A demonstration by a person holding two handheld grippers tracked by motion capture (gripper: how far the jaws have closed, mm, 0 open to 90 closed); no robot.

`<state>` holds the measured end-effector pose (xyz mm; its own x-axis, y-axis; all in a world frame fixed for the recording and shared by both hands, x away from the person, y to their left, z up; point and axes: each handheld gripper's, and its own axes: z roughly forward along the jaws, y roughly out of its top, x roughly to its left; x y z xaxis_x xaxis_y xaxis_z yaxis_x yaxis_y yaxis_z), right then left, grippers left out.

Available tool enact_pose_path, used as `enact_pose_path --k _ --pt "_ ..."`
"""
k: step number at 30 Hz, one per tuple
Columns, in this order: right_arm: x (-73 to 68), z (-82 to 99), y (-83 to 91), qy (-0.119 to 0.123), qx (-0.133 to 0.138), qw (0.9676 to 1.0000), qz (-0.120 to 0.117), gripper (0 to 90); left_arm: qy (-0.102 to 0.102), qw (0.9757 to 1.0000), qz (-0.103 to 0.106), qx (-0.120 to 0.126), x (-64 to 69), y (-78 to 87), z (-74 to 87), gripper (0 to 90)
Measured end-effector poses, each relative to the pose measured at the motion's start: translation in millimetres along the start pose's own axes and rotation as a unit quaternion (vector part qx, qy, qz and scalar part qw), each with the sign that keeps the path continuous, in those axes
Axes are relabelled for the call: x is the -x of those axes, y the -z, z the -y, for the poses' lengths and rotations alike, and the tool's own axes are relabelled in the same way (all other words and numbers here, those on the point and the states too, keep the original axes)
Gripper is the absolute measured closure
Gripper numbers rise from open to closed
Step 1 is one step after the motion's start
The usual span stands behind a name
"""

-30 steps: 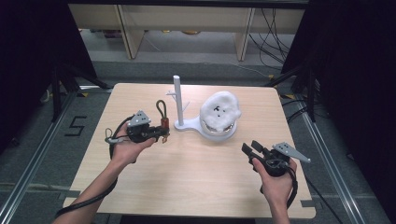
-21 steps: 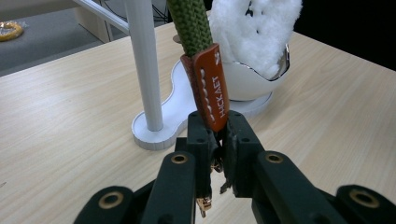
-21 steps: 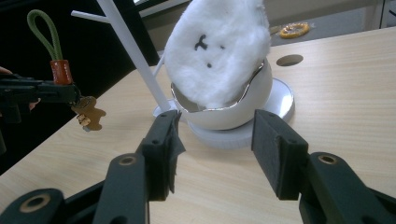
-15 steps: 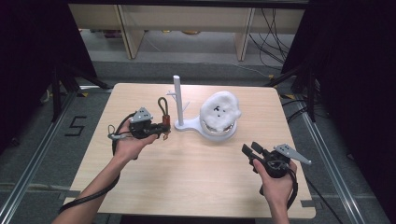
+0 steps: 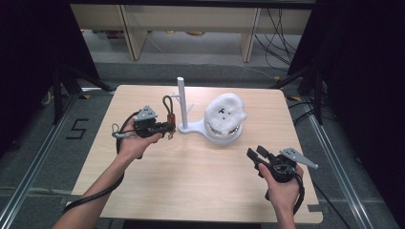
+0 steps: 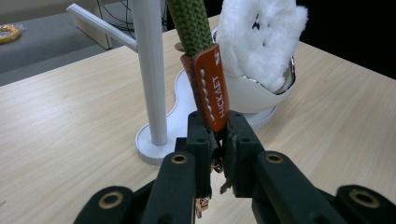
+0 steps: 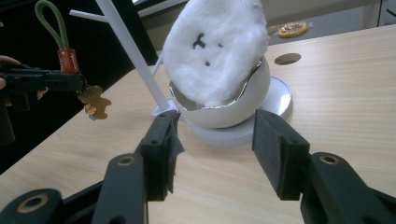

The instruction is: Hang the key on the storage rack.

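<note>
Orange leather tag on a green cord loop (image 6: 211, 88) sits pinched in your left gripper (image 6: 215, 140), standing upright beside the white post stand (image 5: 182, 102). Your right gripper (image 7: 212, 149) hangs wide, holding nothing.

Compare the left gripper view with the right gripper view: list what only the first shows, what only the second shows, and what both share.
Left gripper view alone: white lettering on the orange tab of the keychain, clamped between the left gripper's fingers.

Right gripper view alone: the keychain's whole green loop, a small brown charm hanging under the left gripper, a round hole in the table, and the right gripper standing open.

Both: the white post stand, the fluffy white toy in its bowl, and the wooden table.
</note>
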<state>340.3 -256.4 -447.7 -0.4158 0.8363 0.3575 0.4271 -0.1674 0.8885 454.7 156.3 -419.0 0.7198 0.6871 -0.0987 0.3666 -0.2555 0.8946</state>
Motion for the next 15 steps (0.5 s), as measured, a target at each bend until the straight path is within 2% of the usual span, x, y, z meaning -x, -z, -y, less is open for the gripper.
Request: enact_pose_path --k 5,8,9,10,11,15 --pt "1.8 -0.2 -0.4 0.003 0.000 1.0000 0.000 50.9 0.010 0.9999 0.012 0.004 -2.4 -5.8 -4.8 81.6" --pt "0.4 -0.6 1.2 -0.005 -0.001 1.0000 0.002 50.9 0.016 0.9998 0.016 0.001 -4.6 -9.0 -6.4 81.5" --pt "1.8 -0.6 1.0 0.001 0.000 1.0000 0.002 50.9 0.019 0.9997 0.015 -0.001 -5.1 -9.7 -6.5 81.5" --pt "-0.5 -0.1 1.5 -0.014 -0.003 0.9999 0.003 50.9 0.021 0.9996 0.018 0.004 -5.9 -11.2 -5.9 81.5" --pt "2.3 -0.2 0.6 0.001 0.002 1.0000 0.004 50.9 0.021 0.9996 0.018 -0.001 -6.2 -11.1 -6.2 81.5" --pt "3.3 0.4 0.2 0.002 0.001 1.0000 0.004 50.8 0.025 0.9996 0.013 -0.003 -9.2 -12.2 -6.0 81.5"
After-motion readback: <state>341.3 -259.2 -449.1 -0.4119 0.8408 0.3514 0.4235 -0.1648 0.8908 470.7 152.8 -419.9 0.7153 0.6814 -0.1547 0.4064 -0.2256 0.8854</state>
